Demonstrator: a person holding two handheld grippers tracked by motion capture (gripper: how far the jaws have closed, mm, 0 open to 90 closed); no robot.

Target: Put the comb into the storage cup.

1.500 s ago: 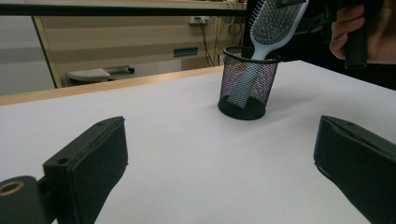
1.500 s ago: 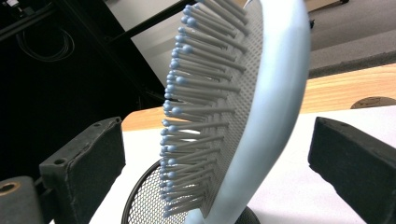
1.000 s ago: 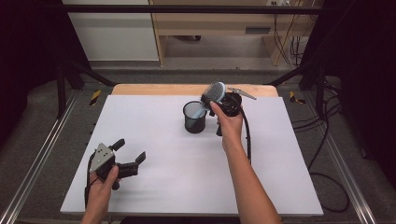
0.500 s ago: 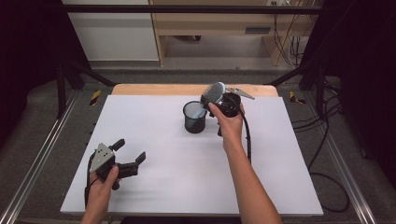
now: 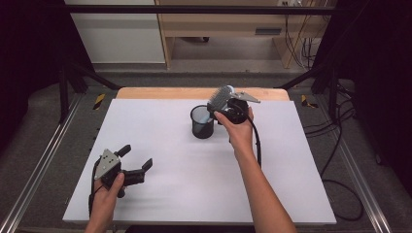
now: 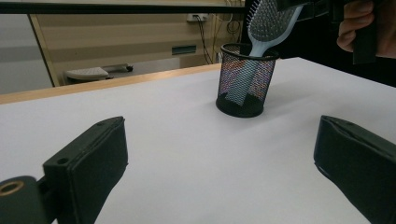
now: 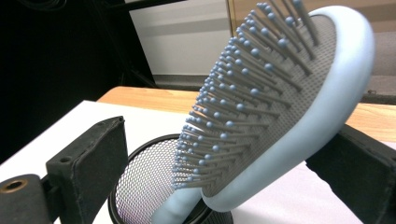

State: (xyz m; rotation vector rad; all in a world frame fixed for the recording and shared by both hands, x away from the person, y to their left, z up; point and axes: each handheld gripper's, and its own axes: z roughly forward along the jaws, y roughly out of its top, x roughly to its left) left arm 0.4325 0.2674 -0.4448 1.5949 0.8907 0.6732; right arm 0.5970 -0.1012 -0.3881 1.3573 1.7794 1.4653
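White sheeting covers the desk (image 5: 194, 179) in front of me, with a strip of bare wood along its far edge and a pale wooden cabinet and trailing cables on the floor beyond it.

Toward the far middle of the desk stands a black wire-mesh cup (image 5: 202, 122), upright. My right tool (image 5: 227, 108) hovers just beside and slightly above the cup's rim, on its right side. A pale blue paddle hairbrush with a grey bristle pad (image 5: 219, 99) leans out of the cup: its handle goes down inside the mesh and its head tilts up and away toward my right tool. In the right gripper view the brush head (image 7: 280, 107) lies between the two black jaws, bristles facing the left jaw; the jaws stand moderately apart, and I cannot tell whether either pad actually presses the brush, so I cannot say the hold is firm.

My left tool (image 5: 136, 165) sits low over the desk, well apart from the cup, on its near-left side. Its jaws are spread wide with nothing between them, and in the left gripper view they frame the cup (image 6: 246, 79) and the brush (image 6: 268, 23) in the distance.
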